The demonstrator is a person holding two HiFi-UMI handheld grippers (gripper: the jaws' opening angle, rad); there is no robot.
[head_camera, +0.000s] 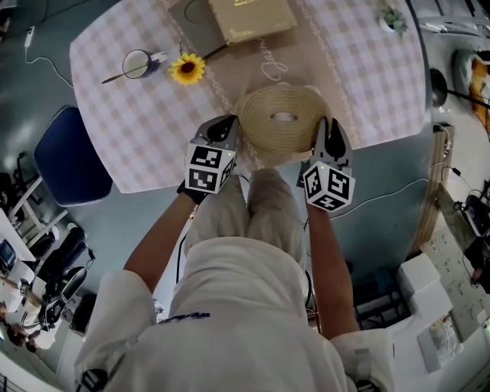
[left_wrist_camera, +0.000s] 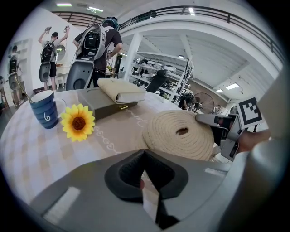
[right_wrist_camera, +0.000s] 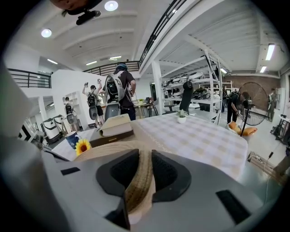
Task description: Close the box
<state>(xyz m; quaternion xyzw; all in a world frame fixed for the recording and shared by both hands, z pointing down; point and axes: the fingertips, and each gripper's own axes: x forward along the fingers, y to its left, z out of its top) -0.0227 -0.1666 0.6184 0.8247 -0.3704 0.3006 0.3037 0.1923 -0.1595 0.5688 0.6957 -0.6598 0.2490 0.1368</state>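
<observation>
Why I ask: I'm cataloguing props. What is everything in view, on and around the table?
table: one, pale checked cloth, centre
woven straw disc: one, tan, table's near edge
sunflower: one, yellow, left of centre
mug: one, blue, beside the sunflower
dark grey box: one, far side
beige case: one, on the dark grey box
potted plant: one, green, far right corner
chair: one, blue, left of the table
people: several, background
left gripper: one, grey, beside the disc's left edge, jaws together
right gripper: one, grey, shut on the disc's right rim

A sunflower (head_camera: 187, 69) lies beside a mug (head_camera: 138, 63) (blue) on the tablecloth (head_camera: 115, 115).
</observation>
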